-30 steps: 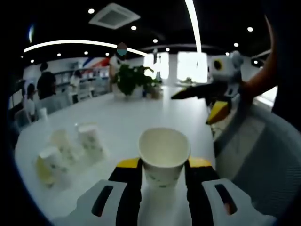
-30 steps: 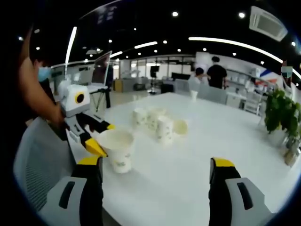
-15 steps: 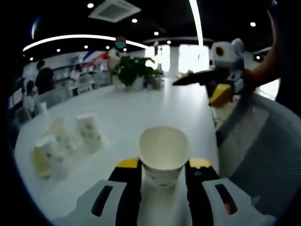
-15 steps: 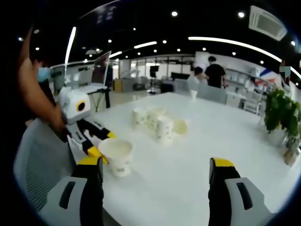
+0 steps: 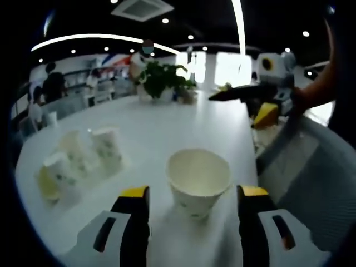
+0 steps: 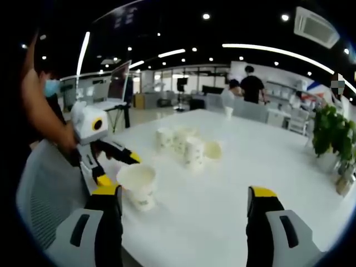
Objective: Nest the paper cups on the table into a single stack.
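Since the earlier frame the left gripper (image 5: 193,199) has spread its jaws, freeing the white printed paper cup (image 5: 198,181) upright near the white table's (image 5: 167,130) near edge; right gripper (image 6: 184,207) gapes empty; cup looks light, crushable, best pinched gently mid-wall.

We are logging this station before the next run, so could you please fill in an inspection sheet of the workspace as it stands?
Surface: white table, bare around the cups.
Job's things: one upright paper cup stands on the table between the left gripper's jaws, untouched; a cluster of cups sits farther along the table, some upright or inverted, at least one on its side.
Clutter: potted plant at the table's far side; a lone cup at the far end.
Grippers: left gripper open, jaws apart from the cup; right gripper open, holding nothing.
Cables: nothing seen.
Surroundings: grey chair back at the table edge; people in the background; ceiling lights.
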`<action>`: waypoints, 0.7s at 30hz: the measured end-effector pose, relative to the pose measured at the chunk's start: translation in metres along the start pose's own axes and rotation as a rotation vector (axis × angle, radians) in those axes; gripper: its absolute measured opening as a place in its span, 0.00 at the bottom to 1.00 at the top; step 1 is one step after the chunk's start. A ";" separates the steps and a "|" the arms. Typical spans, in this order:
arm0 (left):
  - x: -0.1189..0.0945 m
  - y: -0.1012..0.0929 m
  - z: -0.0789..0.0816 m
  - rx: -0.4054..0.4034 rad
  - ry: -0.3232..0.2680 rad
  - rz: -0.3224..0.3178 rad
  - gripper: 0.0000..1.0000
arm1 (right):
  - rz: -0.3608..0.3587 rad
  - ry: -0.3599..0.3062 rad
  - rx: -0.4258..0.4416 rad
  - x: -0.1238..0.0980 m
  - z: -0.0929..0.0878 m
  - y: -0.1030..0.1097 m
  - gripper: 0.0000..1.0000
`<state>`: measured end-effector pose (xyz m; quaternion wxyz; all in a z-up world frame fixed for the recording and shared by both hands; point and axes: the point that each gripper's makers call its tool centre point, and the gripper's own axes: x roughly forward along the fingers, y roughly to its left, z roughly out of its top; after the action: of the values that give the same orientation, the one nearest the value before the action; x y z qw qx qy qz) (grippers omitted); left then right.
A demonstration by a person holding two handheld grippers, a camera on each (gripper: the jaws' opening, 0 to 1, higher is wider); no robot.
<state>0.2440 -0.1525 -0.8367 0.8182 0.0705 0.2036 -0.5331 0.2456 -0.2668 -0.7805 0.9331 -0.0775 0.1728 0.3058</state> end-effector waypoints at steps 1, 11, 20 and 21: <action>-0.003 0.002 0.002 -0.009 -0.003 0.008 0.71 | 0.000 0.000 0.000 0.000 0.000 0.000 0.91; -0.043 0.028 0.045 -0.016 -0.079 0.131 0.96 | -0.011 -0.011 0.014 0.001 0.003 -0.003 0.92; -0.077 0.035 0.053 -0.013 -0.090 0.220 0.98 | -0.045 -0.014 0.026 0.000 0.004 -0.009 0.91; -0.079 0.036 0.049 -0.011 -0.075 0.231 0.98 | -0.045 -0.014 0.025 0.000 0.004 -0.009 0.91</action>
<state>0.2618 -0.0869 -0.7633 0.8815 0.0689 0.1661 -0.4366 0.2520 -0.2734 -0.7761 0.9417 -0.0678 0.1683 0.2832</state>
